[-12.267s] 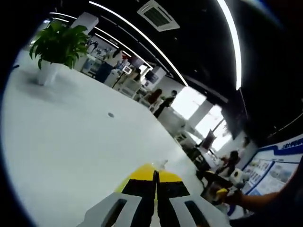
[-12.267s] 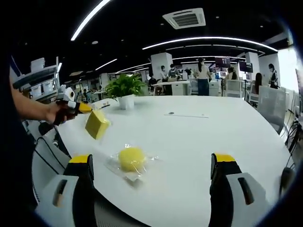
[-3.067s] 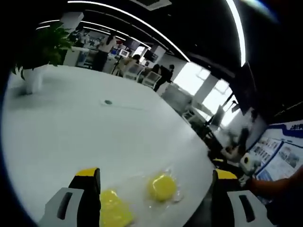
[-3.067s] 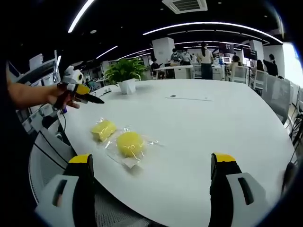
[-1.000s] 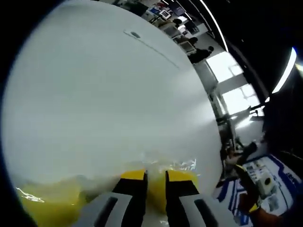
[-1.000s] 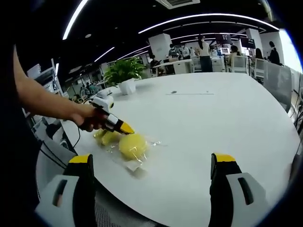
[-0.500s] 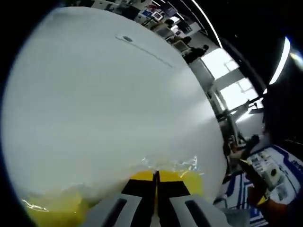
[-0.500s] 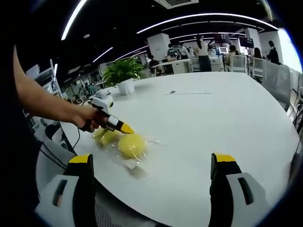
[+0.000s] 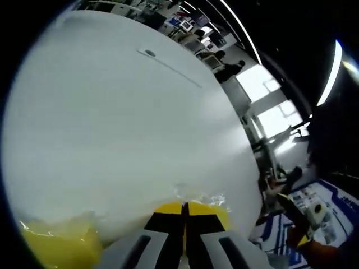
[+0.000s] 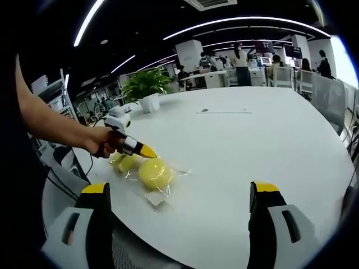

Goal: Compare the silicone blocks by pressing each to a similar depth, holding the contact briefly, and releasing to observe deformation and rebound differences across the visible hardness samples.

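Jaws of the left gripper [image 9: 184, 208] are clenched together in the left gripper view, yellow tips meeting with no gap, and they grasp nothing. The tips sit at the round silicone block [image 9: 221, 212], whose yellow surface shows just beyond them inside crinkled clear wrap. Actual contact cannot be told here. A second yellow block [image 9: 59, 246] lies at the lower left, blurred and cut off by the frame edge. Both rest on the white worktop [image 9: 123, 129]. A small dark round fitting [image 9: 149, 53] sits far across the worktop, with a thin line running from it. At the lower right a blue and white wall poster [image 9: 322, 196] carries writing too small to read. The right gripper [image 9: 305, 216] enters there, partly cut off.

In the right gripper view, the right gripper [image 10: 182, 193] has its jaws released and spread wide, with nothing between them, well short of the blocks. The person's hand [image 10: 101, 143] holds the left gripper [image 10: 132, 147], its yellow tip touching the upper left of the round silicone block [image 10: 155, 172]. The second yellow block [image 10: 127, 162] lies just beside it, partly hidden behind the left gripper. A potted plant [image 10: 147, 89] stands farther back on the worktop [image 10: 252, 145]. People and desks beyond are small and indistinct.
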